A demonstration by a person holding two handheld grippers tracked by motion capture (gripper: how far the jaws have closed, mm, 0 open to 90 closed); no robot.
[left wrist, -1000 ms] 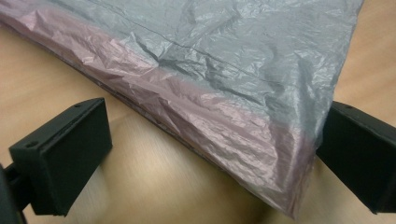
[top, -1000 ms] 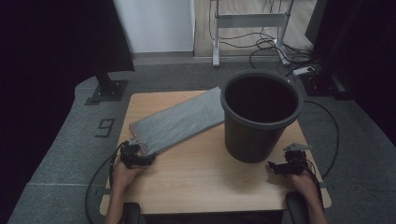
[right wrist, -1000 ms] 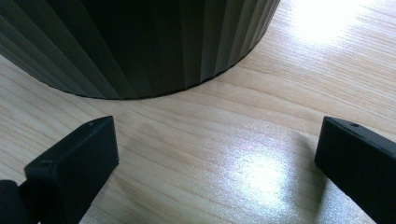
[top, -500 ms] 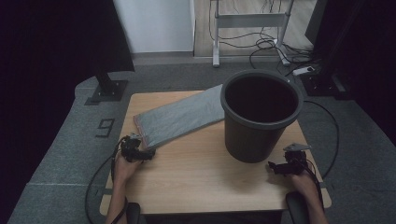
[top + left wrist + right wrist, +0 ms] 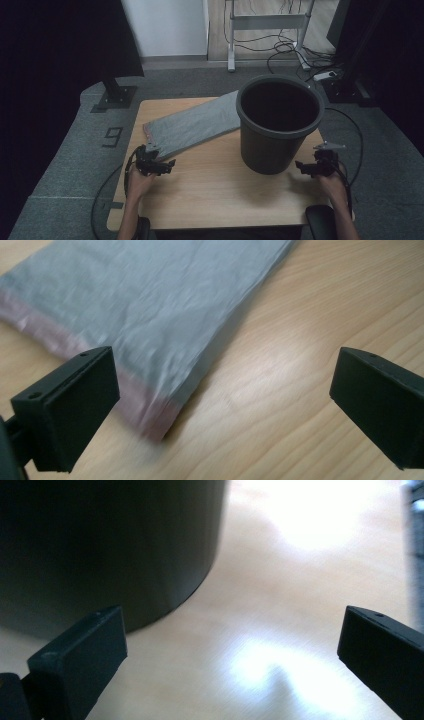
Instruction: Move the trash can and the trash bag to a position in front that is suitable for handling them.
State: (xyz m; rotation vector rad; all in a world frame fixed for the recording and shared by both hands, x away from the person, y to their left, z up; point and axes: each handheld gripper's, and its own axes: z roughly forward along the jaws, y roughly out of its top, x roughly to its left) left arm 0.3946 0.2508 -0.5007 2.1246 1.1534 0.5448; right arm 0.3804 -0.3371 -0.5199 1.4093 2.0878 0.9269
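On the wooden table lie two things in all: one folded grey cloth and one dark round bucket. Two grippers work here, one in each of the person's hands.

The cloth lies flat across the far left part of the table, running slantwise from the left edge toward the bucket, whose rim covers its far end in the high view. It is a pale blue-grey fabric folded into a long flat stack (the layered edge is plain in the left gripper view), finely creased on top, with a faint pink band along its near short end.

The left gripper sits at the near left corner of the cloth, its jaws spread wide with nothing between them but the cloth's pink-edged corner and bare wood; whether the left jaw touches the fabric cannot be told. The cloth is not gripped.

The bucket stands upright on the far right half of the table, its mouth open and its inside dark. The right gripper rests low at the table's right edge, just beside the bucket's base, jaws likewise wide apart and holding nothing, with only lit tabletop between them.
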